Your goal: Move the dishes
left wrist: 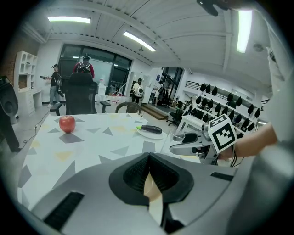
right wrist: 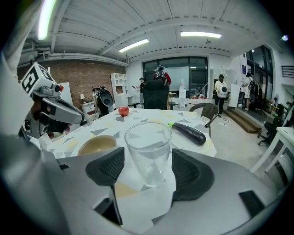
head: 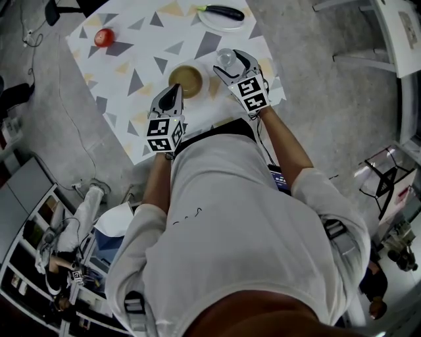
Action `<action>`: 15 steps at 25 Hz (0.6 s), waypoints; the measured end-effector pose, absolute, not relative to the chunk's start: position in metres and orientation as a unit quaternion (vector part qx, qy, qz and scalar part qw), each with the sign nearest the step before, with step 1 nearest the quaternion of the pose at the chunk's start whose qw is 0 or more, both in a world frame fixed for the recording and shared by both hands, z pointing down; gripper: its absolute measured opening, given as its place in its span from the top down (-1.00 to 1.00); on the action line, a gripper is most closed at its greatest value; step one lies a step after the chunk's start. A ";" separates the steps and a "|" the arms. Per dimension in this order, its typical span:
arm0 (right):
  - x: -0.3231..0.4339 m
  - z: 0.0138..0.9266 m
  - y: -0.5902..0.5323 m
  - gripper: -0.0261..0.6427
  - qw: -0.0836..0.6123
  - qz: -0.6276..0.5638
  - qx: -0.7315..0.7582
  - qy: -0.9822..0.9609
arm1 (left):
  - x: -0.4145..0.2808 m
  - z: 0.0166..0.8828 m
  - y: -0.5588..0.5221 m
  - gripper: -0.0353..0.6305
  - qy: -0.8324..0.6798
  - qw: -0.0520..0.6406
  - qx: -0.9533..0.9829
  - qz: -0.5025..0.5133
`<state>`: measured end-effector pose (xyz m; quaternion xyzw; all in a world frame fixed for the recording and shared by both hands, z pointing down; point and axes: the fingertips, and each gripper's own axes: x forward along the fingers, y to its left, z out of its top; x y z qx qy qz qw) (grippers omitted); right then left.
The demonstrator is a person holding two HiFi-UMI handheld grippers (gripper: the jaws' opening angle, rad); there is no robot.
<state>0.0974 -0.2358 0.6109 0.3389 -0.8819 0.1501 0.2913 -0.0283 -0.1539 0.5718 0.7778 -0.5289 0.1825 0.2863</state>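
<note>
Near the 6 o'clock edge of the worktop point(head: 131, 59), as the head view shows it, stand the two dishes closest to the person: a tan bowl point(head: 187, 80) and, at about 2 o'clock from it, a clear empty glass point(right wrist: 148, 137). The right gripper point(right wrist: 148, 167) has its jaws spread as wide as they look able to go. The glass stands upright between them, with a visible gap to the left pad at 9 o'clock and to the right pad at 3 o'clock, so nothing is gripped. That wide, centred straddle reads as lining up for a clean squeeze on the glass wall without tipping it. The left gripper point(left wrist: 149, 158) has its jaws brought together on nothing I can identify; only a pale sliver shows below the pads. Its tip sits at the bowl's 8 o'clock rim, and whether it touches the rim I cannot tell. I judge it is parked there to stay clear of the right side's work. Farther off, a plate point(head: 214, 23) carrying an eggplant point(head: 223, 11) lies at 12 o'clock, and an apple point(head: 103, 37) at 10 o'clock, both well apart from either pair of jaws.
</note>
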 end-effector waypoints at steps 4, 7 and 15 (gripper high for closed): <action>0.108 0.607 -0.219 0.02 0.287 0.178 0.350 -0.873 | -0.030 0.570 -0.153 0.83 -0.525 0.285 0.782 0.177; 0.114 0.606 -0.204 0.17 0.283 0.201 0.357 -0.867 | -0.032 0.572 -0.153 0.83 -0.522 0.286 0.785 0.173; 0.098 0.600 -0.176 0.47 0.288 0.267 0.343 -0.853 | -0.041 0.577 -0.150 0.83 -0.520 0.288 0.787 0.167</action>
